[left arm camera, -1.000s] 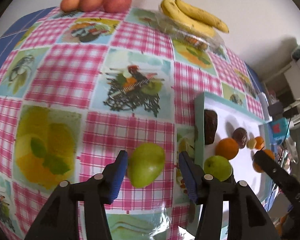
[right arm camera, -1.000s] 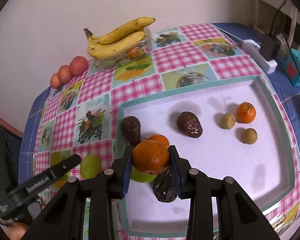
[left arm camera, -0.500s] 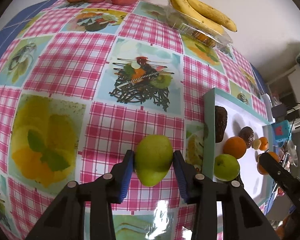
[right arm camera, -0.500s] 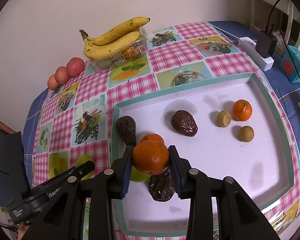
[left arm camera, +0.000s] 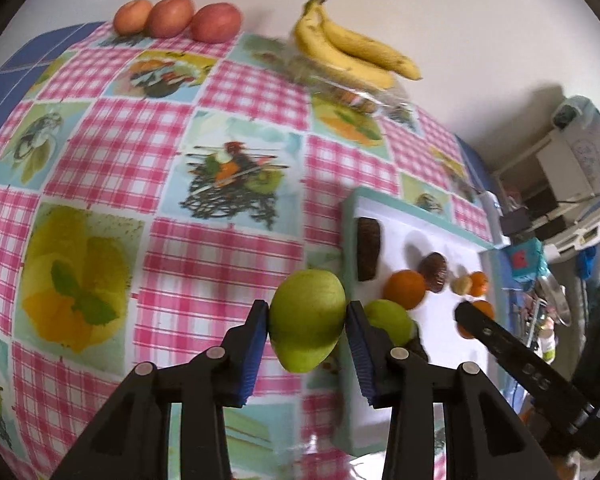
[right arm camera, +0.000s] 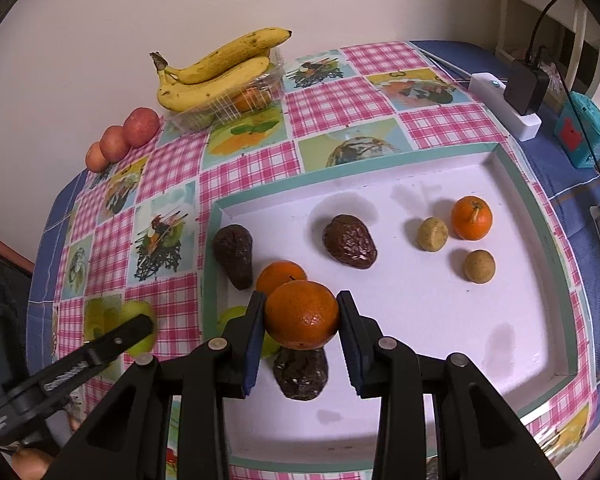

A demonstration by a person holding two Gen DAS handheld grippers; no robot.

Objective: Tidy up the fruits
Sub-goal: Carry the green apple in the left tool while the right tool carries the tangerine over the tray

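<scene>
Left wrist: left gripper [left arm camera: 306,320] clamped the pear [left arm camera: 307,322]; tray [left arm camera: 384,204] lay just right (right gripper [right arm camera: 301,316] gripped an orange [right arm camera: 301,314]).

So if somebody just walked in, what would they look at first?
Probably the two fruits pinched in black claws: the left gripper squeezes a green pear over the pink checked tablecloth, and the right gripper squeezes an orange above the white tray. Next, the yellow bananas at the back by the wall.
</scene>
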